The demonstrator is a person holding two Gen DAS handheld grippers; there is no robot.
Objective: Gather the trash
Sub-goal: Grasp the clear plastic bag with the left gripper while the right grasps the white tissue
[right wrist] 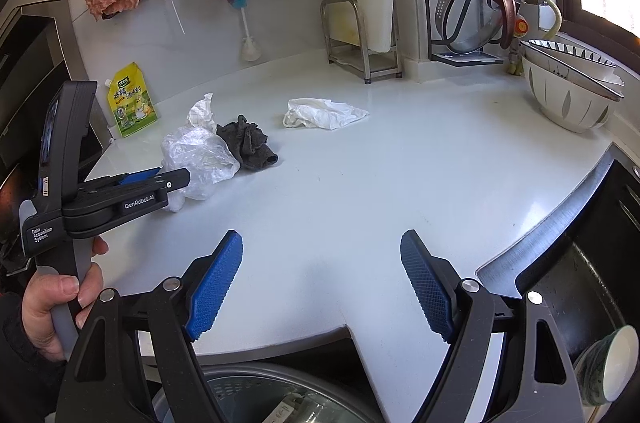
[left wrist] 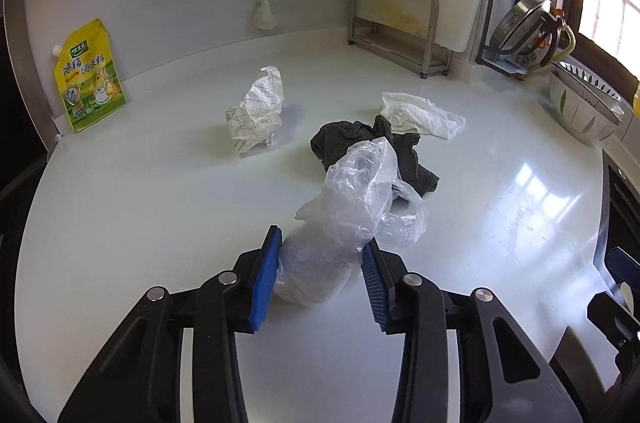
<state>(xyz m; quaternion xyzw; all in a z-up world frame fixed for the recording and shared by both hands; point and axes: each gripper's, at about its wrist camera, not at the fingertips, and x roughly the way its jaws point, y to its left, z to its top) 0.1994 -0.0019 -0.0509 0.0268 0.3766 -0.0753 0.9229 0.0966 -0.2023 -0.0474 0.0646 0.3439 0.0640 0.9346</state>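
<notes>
Kitchen, white table (left wrist: 500, 223) beside a sink, rack of lids at the back.

Trash, loose at mid-table, probably strewn for gathering:
- clear plastic bag (left wrist: 352, 207) — nearest, its far end draped over a dark rag (left wrist: 360, 143);
- crumpled checked paper (left wrist: 256, 111), standing apart to the left;
- white wrapper (left wrist: 420, 113), just behind the rag.

Not trash, by the look: yellow seasoning pouch (left wrist: 90, 75) propped against the wall.

Left claw (left wrist: 320, 279) — partly closed around the bag's near end, both blue pads touching it; grip seemingly just forming.

Right claw (right wrist: 320, 279) — wide open, empty, hovering at the table's near edge above a bin (right wrist: 256, 395), likely the drop point.
</notes>
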